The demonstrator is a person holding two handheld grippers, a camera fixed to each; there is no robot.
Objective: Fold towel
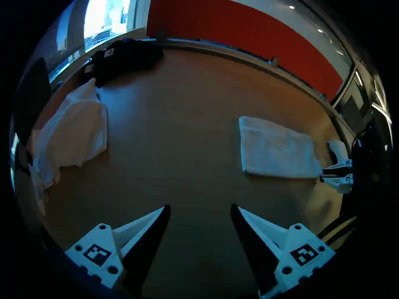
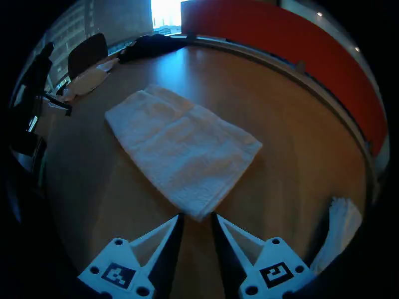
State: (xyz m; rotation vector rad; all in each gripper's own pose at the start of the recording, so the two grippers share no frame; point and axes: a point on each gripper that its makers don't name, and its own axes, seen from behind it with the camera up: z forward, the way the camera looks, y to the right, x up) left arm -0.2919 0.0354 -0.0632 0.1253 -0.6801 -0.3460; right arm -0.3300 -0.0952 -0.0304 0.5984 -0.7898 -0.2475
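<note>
A brown wooden tabletop (image 1: 189,124) fills the foreground. In the left gripper view the folded white terry towel (image 1: 277,148) lies flat at right, long axis sideways; the left gripper (image 1: 199,219) gapes wide, empty. In the right gripper view the towel runs diagonally, smooth, one corner at the right gripper (image 2: 197,222), jaws narrowly parted.
</note>
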